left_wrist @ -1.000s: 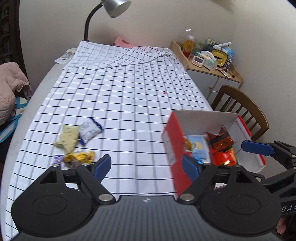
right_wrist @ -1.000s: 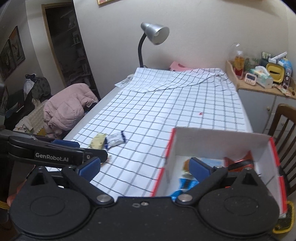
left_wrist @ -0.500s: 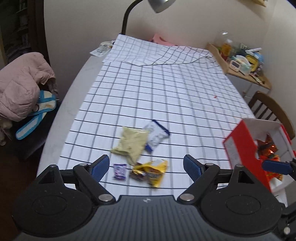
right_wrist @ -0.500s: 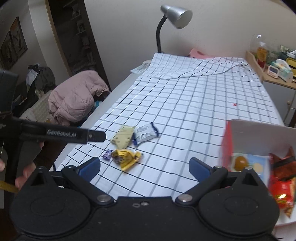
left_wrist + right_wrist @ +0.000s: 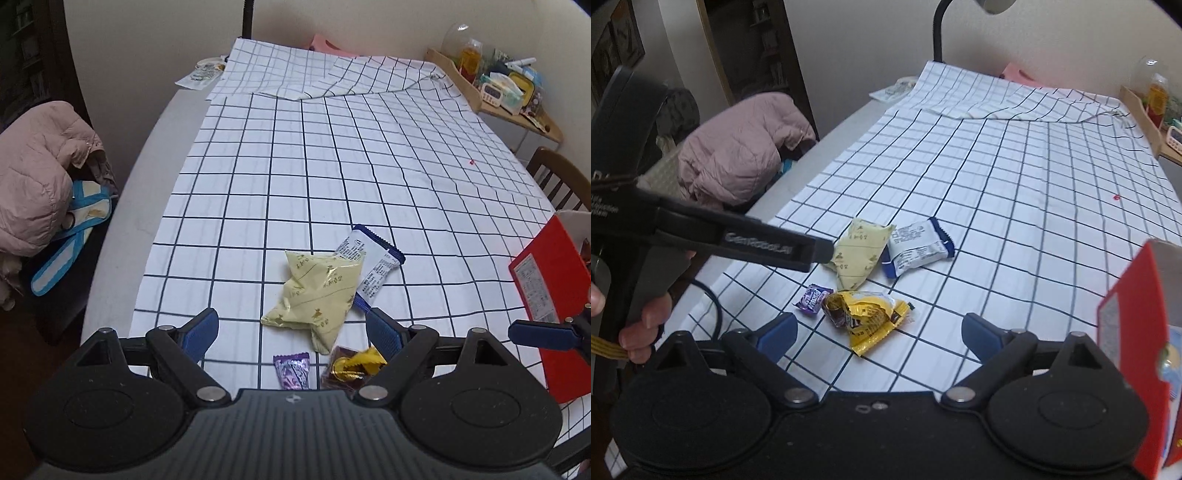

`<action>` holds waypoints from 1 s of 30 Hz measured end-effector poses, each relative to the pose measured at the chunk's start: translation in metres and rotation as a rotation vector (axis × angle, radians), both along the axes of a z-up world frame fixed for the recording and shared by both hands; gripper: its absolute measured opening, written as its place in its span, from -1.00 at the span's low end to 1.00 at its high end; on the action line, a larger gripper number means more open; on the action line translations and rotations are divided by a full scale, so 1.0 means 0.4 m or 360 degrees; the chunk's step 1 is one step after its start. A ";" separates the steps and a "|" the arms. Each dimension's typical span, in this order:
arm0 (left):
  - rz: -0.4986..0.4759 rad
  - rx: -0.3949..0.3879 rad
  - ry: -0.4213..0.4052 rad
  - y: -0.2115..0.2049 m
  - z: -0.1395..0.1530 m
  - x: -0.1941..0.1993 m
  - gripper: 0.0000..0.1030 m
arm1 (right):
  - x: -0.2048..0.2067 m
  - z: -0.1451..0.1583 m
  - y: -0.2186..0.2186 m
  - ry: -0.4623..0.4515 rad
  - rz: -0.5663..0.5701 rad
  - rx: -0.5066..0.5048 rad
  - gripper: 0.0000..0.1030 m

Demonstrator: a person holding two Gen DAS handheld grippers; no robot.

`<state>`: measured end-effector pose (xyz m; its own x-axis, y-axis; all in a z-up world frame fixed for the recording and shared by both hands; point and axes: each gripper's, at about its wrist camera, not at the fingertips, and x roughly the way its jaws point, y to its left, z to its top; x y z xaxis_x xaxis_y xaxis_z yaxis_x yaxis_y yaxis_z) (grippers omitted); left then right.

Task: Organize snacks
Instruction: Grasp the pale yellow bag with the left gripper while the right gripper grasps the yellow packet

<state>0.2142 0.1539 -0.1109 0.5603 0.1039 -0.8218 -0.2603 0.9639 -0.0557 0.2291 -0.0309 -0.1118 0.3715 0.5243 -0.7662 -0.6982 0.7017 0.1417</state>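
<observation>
Four loose snacks lie on the checked cloth (image 5: 295,155): a pale yellow packet (image 5: 317,295) (image 5: 858,254), a white-and-blue packet (image 5: 369,266) (image 5: 918,247), a small purple candy (image 5: 291,373) (image 5: 812,299) and a crumpled yellow-brown wrapper (image 5: 351,365) (image 5: 868,314). My left gripper (image 5: 293,328) hovers open above them, holding nothing. My right gripper (image 5: 879,334) is also empty; its jaws are closing a little, with the yellow-brown wrapper on the cloth below them. The red snack box (image 5: 546,295) (image 5: 1134,350) stands to the right.
A pink jacket (image 5: 33,177) is draped over a seat past the table's left edge. The black lamp stem (image 5: 938,33) rises at the far end, beside a folded stretch of cloth. A cluttered wooden shelf (image 5: 498,85) and a wooden chair (image 5: 557,181) are at the right.
Both views have swung left from the red box to the loose snacks, which are now nearer and larger. Both grippers have come lower. The box has slid to the right edge.
</observation>
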 end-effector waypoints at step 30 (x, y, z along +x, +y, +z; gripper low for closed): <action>-0.0080 -0.0218 0.0110 0.037 -0.131 0.127 0.16 | 0.055 -0.100 0.081 0.0146 0.0003 0.0002 -0.18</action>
